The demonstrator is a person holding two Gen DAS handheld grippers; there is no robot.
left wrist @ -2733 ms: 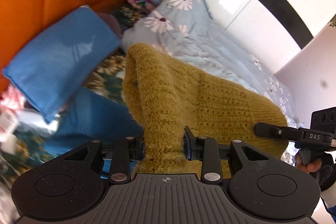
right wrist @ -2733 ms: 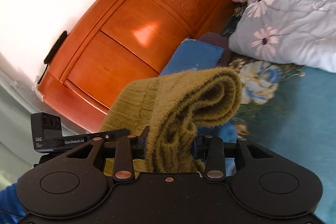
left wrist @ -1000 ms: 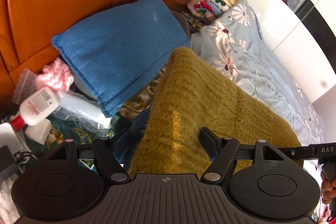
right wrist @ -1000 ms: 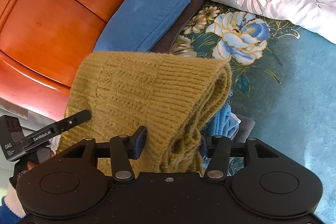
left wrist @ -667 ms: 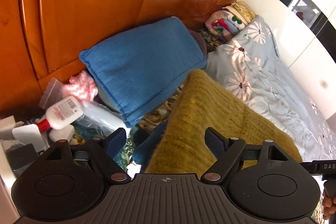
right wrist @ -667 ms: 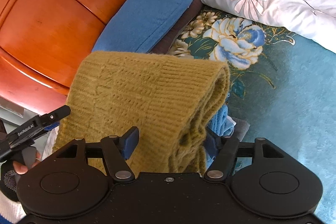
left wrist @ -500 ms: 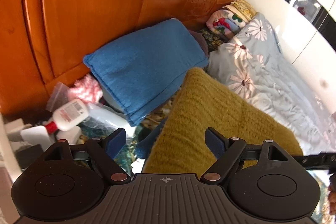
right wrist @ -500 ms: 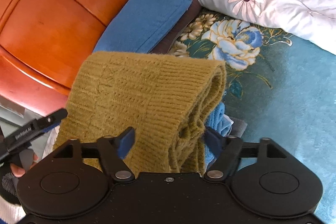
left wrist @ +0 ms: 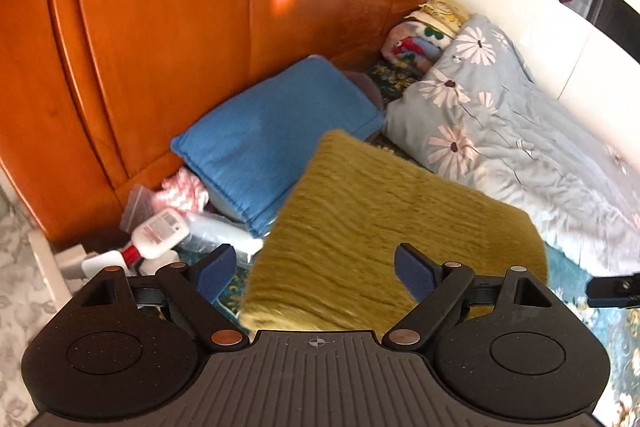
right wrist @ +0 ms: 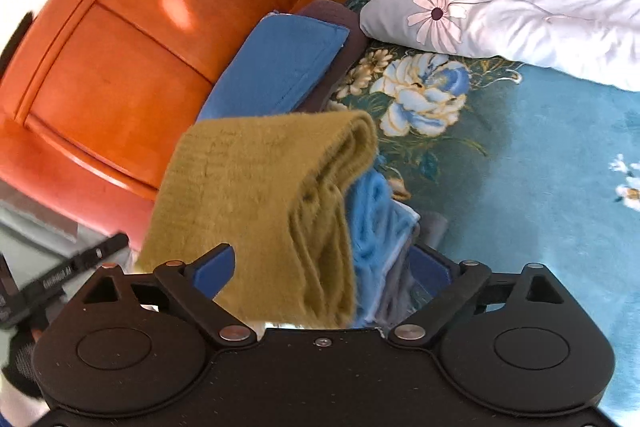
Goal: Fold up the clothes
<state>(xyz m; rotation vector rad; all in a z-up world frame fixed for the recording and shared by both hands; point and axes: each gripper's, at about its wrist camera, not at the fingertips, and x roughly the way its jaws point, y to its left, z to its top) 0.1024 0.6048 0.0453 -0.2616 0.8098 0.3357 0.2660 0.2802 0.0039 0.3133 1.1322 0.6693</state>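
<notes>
Behind the bed stands an orange wooden headboard (left wrist: 168, 39), and a blue pillow (left wrist: 276, 135) leans on it. My folded mustard sweater (left wrist: 384, 223) lies on a blue garment (right wrist: 374, 215) on the teal flowered bedspread (right wrist: 532, 163), near the headboard end. My left tool (left wrist: 316, 271) is spread wide over the sweater, gripping nothing. My right tool (right wrist: 324, 271) is also spread, with the sweater's edge between its fingers.

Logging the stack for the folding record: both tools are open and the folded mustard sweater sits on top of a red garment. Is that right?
Not quite. In the right wrist view the mustard sweater rests on a light blue garment, not a red one. The rest holds: the left tool and right tool are both open, with nothing gripped.
</notes>
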